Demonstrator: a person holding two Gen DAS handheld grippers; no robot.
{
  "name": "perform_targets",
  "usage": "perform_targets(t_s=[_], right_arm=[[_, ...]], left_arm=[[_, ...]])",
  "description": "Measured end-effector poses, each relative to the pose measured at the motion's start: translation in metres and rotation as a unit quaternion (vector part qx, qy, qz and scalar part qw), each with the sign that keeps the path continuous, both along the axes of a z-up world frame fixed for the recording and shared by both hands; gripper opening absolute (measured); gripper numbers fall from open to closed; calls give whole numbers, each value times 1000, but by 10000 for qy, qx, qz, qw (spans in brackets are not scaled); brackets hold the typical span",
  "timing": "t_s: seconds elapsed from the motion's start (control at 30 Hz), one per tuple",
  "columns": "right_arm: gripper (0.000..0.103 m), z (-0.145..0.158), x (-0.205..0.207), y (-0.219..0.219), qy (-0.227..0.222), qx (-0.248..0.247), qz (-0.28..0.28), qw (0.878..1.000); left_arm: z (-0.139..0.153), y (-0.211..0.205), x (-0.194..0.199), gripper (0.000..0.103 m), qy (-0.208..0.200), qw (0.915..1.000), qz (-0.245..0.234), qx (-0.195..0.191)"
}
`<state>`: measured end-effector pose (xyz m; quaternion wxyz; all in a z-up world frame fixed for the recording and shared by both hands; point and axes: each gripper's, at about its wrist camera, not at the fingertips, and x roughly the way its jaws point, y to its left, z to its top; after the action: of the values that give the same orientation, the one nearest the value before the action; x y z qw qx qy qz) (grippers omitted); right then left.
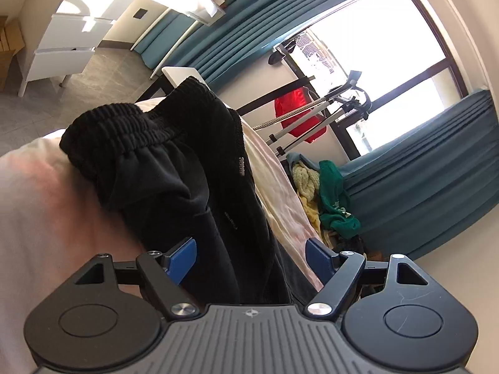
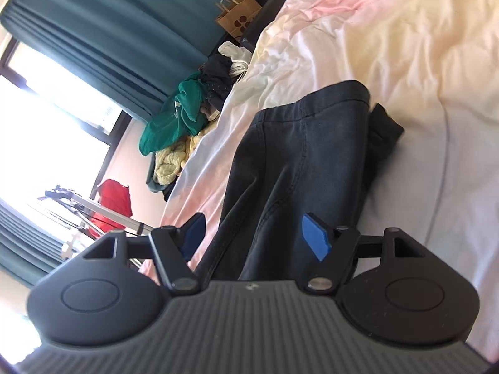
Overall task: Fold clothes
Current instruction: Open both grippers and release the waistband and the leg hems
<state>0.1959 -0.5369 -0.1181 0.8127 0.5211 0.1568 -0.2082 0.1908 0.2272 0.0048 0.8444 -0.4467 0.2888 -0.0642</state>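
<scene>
The left gripper (image 1: 251, 257) stands released, its 2 blue pads (image 1: 182, 257) wide apart with nothing pressed between them. The black pants (image 1: 174, 174) lie on the bed (image 1: 40, 212) right ahead of it, the dark cloth running down between the spread fingers and under the gripper body without touching either pad. The ribbed elastic waistband (image 1: 115, 124) is bunched at the far end, humped up on the pale sheet. Past the bed edge, a pile of clothes (image 1: 324, 196) sits on the floor, green and yellow pieces on top, near a teal curtain (image 1: 421, 187). A red garment (image 1: 299, 112) hangs on a metal rack (image 1: 312, 106) before the bright window (image 1: 374, 31). White drawers (image 1: 68, 31) stand at the far wall.

The right gripper (image 2: 254, 233) is likewise released, its pads (image 2: 315, 237) spread apart. The pants (image 2: 299, 155) appear here too, dark grey-black in this light, stretched along the bed (image 2: 389, 46) from the gripper outward, with a seam running down the leg and a folded end at the far side. Cloth passes between the open fingers; neither pad presses on it. The sheet is rumpled, in soft pink, cream and white. Off the bed's edge lies the same clothes pile (image 2: 174, 118), and beyond it a brown paper bag (image 2: 237, 15). The red garment (image 2: 113, 202) shows at the left, beside the rack
</scene>
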Motion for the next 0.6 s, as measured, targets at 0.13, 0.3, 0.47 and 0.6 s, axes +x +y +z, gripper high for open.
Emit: perform_targets(t_s=[0.13,0.3,0.47,0.6], right_arm=[[72,-9,-52,1,-219,685,-69,9974],[71,-15,-82,-4,-479,1216,-218,9912],[71,-32,-68,-12,-351,832,-55,9959],[71,-66,-40,-29,-232,974,-122,9949]], left_arm=[[-14,7,-41,79,584,9962,279,-589],[-39,21,-47,80,905,9906,518,-889],[-76,26,-20,80,891,9844,883,-1233],[-108,26,30,74,757,9853,895,-1244]])
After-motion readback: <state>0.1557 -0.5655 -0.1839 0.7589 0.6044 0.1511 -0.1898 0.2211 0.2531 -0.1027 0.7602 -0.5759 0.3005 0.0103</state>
